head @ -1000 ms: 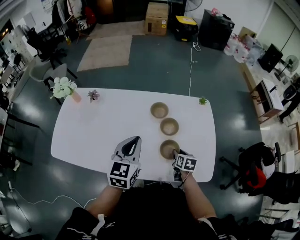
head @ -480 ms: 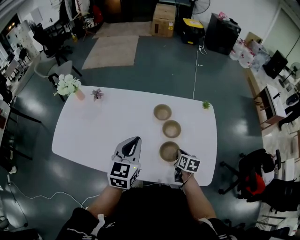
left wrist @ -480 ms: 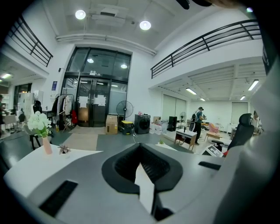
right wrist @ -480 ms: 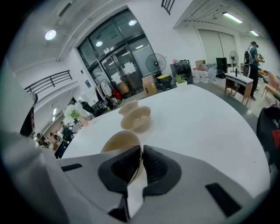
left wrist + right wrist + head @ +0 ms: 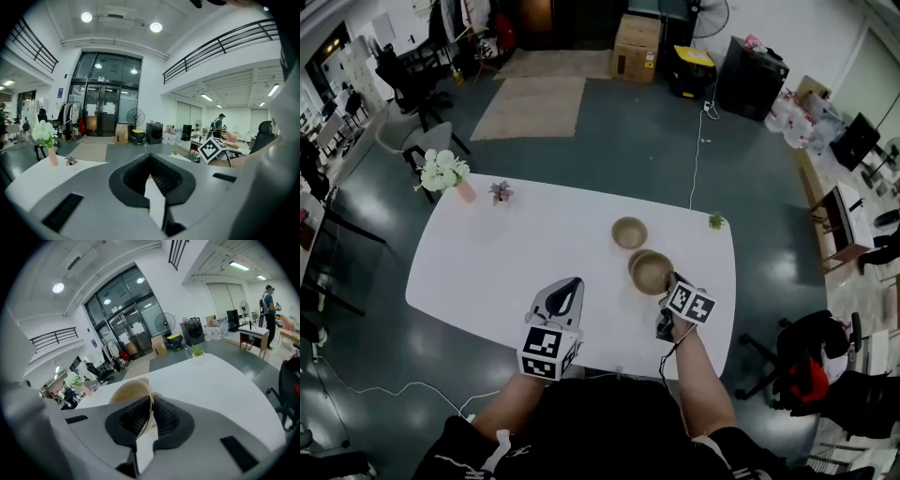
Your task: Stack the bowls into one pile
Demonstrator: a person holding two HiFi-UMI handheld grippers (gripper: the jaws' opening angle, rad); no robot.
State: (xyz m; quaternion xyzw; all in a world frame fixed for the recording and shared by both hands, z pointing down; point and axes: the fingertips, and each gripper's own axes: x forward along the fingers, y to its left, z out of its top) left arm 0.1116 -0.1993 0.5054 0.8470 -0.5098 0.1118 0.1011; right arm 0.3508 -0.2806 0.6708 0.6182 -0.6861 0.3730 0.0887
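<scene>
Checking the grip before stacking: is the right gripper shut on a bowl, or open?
Shut on the bowl. In the right gripper view, the right gripper has its jaws pinched on the bowl's thin rim, with wall showing on both sides.

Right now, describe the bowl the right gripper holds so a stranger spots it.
Look at the white table, right half, where tan bowls line up. It is the nearest bowl, overlapping the next bowl; only it has the right gripper's fingers pinching its rim.

A smooth, faintly sheened finish is seen on the white rounded table top (image 5: 516, 253). The nearest round tan bowl (image 5: 653, 274) and the tan bowl (image 5: 629, 232) at its eleven o'clock appear matt and wood-like. The dark floor (image 5: 609, 150) is polished and glossy; the beige rug (image 5: 530, 105) looks like matt cloth.
</scene>
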